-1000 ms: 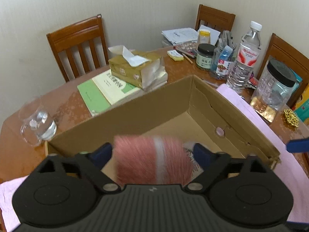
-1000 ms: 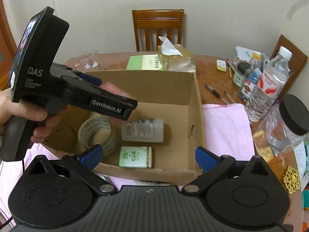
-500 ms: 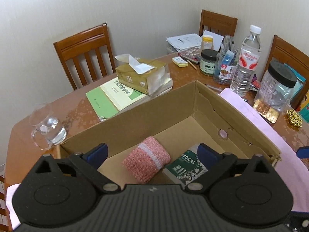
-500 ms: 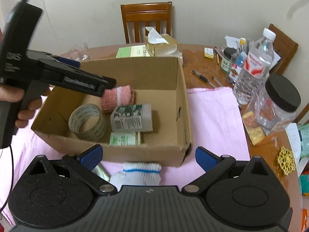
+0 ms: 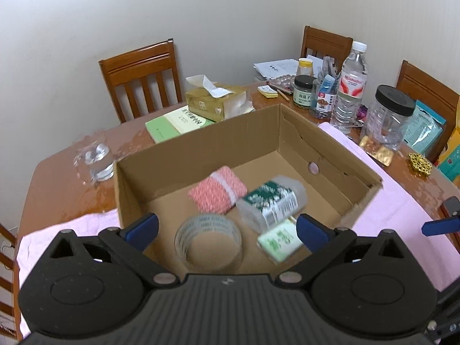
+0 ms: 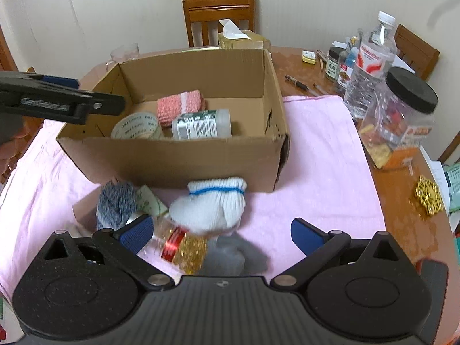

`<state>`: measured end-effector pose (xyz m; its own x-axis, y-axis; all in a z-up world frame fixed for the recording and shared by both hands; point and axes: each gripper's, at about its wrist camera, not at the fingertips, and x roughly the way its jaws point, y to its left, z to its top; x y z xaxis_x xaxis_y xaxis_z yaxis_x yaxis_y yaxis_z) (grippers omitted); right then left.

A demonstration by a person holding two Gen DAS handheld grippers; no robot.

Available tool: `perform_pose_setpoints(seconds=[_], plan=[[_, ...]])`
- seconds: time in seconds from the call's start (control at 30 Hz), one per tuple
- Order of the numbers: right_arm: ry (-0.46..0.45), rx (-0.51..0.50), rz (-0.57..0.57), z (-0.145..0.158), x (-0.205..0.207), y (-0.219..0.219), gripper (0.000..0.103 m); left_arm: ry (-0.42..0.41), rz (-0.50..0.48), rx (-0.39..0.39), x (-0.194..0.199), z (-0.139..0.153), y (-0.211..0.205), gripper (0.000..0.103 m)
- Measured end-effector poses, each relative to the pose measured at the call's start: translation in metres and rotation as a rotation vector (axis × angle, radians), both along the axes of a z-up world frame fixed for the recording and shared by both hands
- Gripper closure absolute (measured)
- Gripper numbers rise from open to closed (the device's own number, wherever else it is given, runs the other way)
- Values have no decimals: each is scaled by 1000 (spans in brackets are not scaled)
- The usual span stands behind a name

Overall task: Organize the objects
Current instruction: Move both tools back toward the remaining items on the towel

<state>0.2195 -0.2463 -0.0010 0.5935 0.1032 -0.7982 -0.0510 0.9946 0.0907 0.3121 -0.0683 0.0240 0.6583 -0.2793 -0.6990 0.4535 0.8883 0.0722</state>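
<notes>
The pink roll [image 5: 217, 189], released, is now lying inside the cardboard box [image 5: 201, 155]; the left gripper [image 5: 227, 231] is withdrawing spread and empty, while the right gripper [image 6: 220, 231], also spread, is approaching the white sock [image 6: 212, 204].

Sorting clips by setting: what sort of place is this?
Most likely a home dining room: wooden dining chairs stand around a cluttered wooden table bearing a tissue box, a water bottle and food jars.
</notes>
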Motion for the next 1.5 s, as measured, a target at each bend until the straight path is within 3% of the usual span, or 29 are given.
perform_pose_setpoints(seconds=[0.43,0.7,1.1,1.5], plan=[[37,15,-30,-35,-37,0,0,38,13,-8,-68,-18,27,1],[58,45,-41,-41,-39,1,0,106,54,-24,-99,-38,43,1],[89,4,-20,-60,-20,27,0,136,99,-22,-122,-53,59,1],[113,-62,-34,-70,-34,12,0,159,114,-29,-136,-59,60,1]])
